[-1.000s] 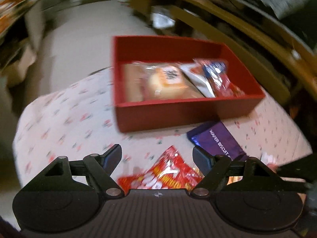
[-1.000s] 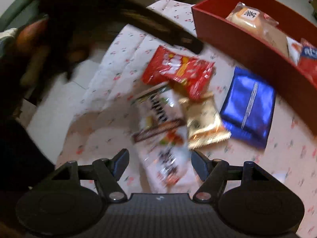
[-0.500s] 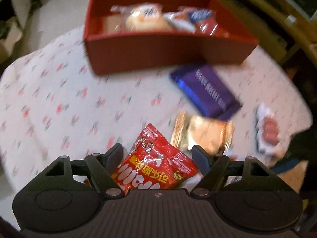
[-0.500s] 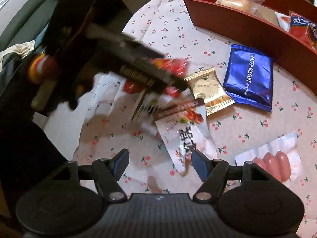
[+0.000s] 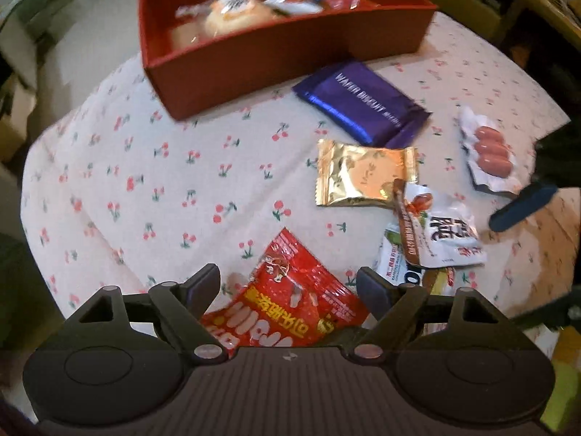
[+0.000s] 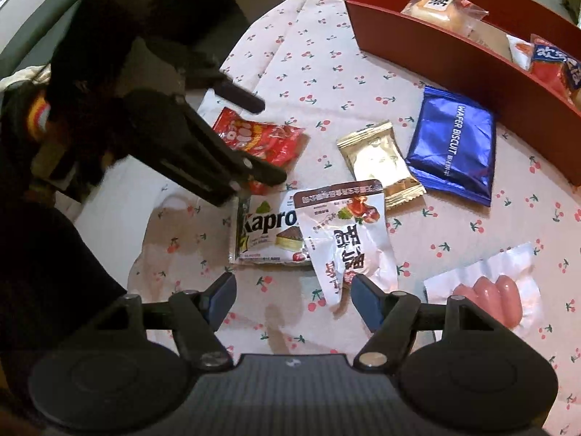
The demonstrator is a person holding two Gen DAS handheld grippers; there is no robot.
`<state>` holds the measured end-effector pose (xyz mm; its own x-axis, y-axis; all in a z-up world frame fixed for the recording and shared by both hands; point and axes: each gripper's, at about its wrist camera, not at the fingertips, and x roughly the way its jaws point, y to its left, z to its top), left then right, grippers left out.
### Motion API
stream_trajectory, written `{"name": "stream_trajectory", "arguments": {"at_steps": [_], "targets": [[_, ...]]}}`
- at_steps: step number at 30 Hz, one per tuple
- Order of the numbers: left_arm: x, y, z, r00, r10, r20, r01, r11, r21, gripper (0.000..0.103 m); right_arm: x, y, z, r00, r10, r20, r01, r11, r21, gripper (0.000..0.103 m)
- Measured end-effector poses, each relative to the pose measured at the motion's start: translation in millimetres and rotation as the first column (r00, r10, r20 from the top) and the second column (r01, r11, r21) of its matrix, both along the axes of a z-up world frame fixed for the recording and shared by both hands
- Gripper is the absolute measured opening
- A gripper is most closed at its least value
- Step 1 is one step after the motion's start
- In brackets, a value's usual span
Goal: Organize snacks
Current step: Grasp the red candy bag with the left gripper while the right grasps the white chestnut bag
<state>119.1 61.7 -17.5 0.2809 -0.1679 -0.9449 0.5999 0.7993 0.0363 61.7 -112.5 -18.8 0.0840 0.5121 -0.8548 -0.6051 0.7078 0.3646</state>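
Note:
A red snack packet (image 5: 290, 301) lies on the cherry-print cloth between the fingers of my left gripper (image 5: 288, 279). Its jaws are opening and the pads stand clear of the packet on both sides. The right wrist view shows the same left gripper (image 6: 265, 140) straddling the red packet (image 6: 261, 138) from above. My right gripper (image 6: 292, 287) hangs open above the cloth, with the tip of a white pouch (image 6: 348, 239) just inside its right finger. The red box (image 5: 290, 47) at the back holds several wrapped snacks.
Loose on the cloth lie a blue wafer biscuit packet (image 6: 454, 145), a gold packet (image 6: 377, 160), a Kapro cake packet (image 6: 265, 236) under the white pouch, and a sausage pack (image 6: 490, 298). The table edge drops away at the left (image 6: 174, 196).
My left gripper has come down over the red packet and tipped more steeply, with its jaws a little wider. The right gripper has drifted slightly, so the sausage pack now shows.

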Motion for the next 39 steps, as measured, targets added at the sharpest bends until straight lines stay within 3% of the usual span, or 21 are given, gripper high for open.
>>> {"name": "stream_trajectory", "arguments": {"at_steps": [7,13,18,21,24,26,29,32,34,36,39], "targets": [[-6.0,0.1,-10.5,0.978,-0.195,-0.073,0.199,0.979,0.042,0.092,10.3,4.0,-5.7,1.0,-0.002,-0.022,0.002,1.0,-0.005,0.086],[2.7,1.4,-21.0,0.968,-0.233,-0.097,0.233,0.972,-0.008,0.103,21.0,5.5,-8.6,1.0,-0.012,-0.015,0.011,1.0,-0.028,0.086],[-4.1,7.2,-21.7,0.99,-0.089,-0.107,0.084,0.995,-0.048,0.098,27.1,3.2,-13.7,1.0,-0.019,0.016,0.02,0.997,-0.073,0.086],[-26.2,8.2,-16.4,0.997,-0.008,-0.082,0.004,0.998,-0.058,0.086,27.7,3.3,-15.7,1.0,-0.015,0.003,0.015,0.998,-0.055,0.086],[-37.2,10.6,-12.1,0.99,0.104,-0.092,-0.113,0.988,-0.101,0.067,24.4,10.8,-15.8,0.997,0.025,0.078,-0.017,0.995,-0.094,0.086],[-42.5,11.5,-10.1,0.982,0.172,-0.08,-0.181,0.977,-0.113,0.064,26.4,15.2,-17.8,0.992,0.039,0.116,-0.023,0.991,-0.131,0.086],[-44.3,16.0,-10.6,0.958,0.277,-0.071,-0.285,0.946,-0.154,0.066,35.9,16.3,-23.4,0.995,0.011,0.101,0.0,0.993,-0.114,0.086],[-41.5,17.0,-14.9,0.94,0.337,-0.058,-0.342,0.923,-0.175,0.078,41.8,14.9,-28.5,0.997,-0.008,0.071,0.014,0.996,-0.09,0.089],[-40.4,12.5,-16.5,0.947,0.32,-0.023,-0.32,0.936,-0.145,0.093,40.1,14.2,-28.8,0.997,-0.005,0.074,0.011,0.996,-0.089,0.089],[-40.4,8.7,-17.2,0.956,0.294,0.018,-0.29,0.95,-0.115,0.098,38.6,12.7,-29.4,0.997,-0.006,0.071,0.013,0.996,-0.086,0.091],[-32.6,10.0,-20.6,0.952,0.305,-0.001,-0.303,0.945,-0.127,0.099,36.6,10.2,-30.6,0.997,-0.003,0.079,0.009,0.997,-0.081,0.092]]}}
